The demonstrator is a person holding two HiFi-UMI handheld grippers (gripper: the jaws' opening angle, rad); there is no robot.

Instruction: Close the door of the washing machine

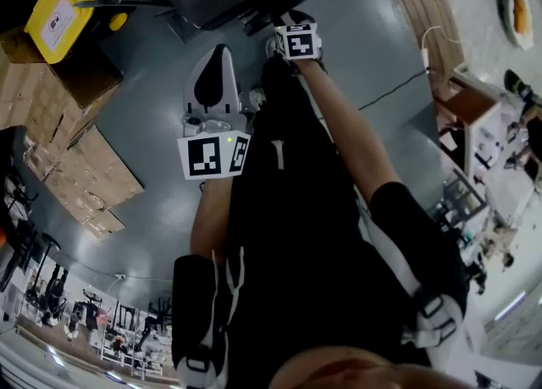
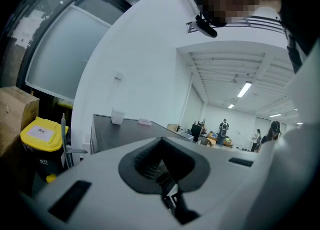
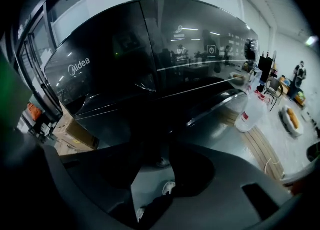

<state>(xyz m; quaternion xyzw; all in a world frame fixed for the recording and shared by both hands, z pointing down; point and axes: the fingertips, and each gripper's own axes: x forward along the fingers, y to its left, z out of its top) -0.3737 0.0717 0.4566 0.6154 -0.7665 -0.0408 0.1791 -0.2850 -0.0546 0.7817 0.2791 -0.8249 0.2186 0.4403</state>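
**A:** Entry one, the task's thing?

**B:** Washing machine (image 3: 125,58): dark front, standing on the grey floor ahead of the person. Its door (image 3: 220,104) is round with a bright rim. It hangs open, swung out from the front.

**A:** Entry two?

**B:** Right gripper (image 3: 169,146): held out before the machine, near the door's edge in the head view. The jaws meet at the tips with nothing between them. Only floor and the person's shoes show through the hollow behind the tips. I cannot tell whether it touches the door.

**A:** Entry three?

**B:** Left gripper (image 1: 218,50): held beside the person's leg, apart from the door. The jaws are together and empty, and it is not aimed at the door.

**A:** Handling note for the step?

**B:** I judge this to be the approach to the push.
- No grasp is needed, since the closed tips serve as a blunt pusher.
- Set them on the door's outer face near the free edge, away from the hinge, where the least force is wanted.
- Push steadily along the door's arc rather than slapping it.
- Follow through until the latch seats, because a door left resting on its catch may spring back.
- Keep the left gripper out of the closing gap.

**A:** Sundries?

**B:** Yellow bin (image 1: 59,2) and cardboard boxes (image 1: 76,158) on the left, white jug (image 3: 255,111) on the floor to the right. As far as the views show, none of them lies in the door's path.
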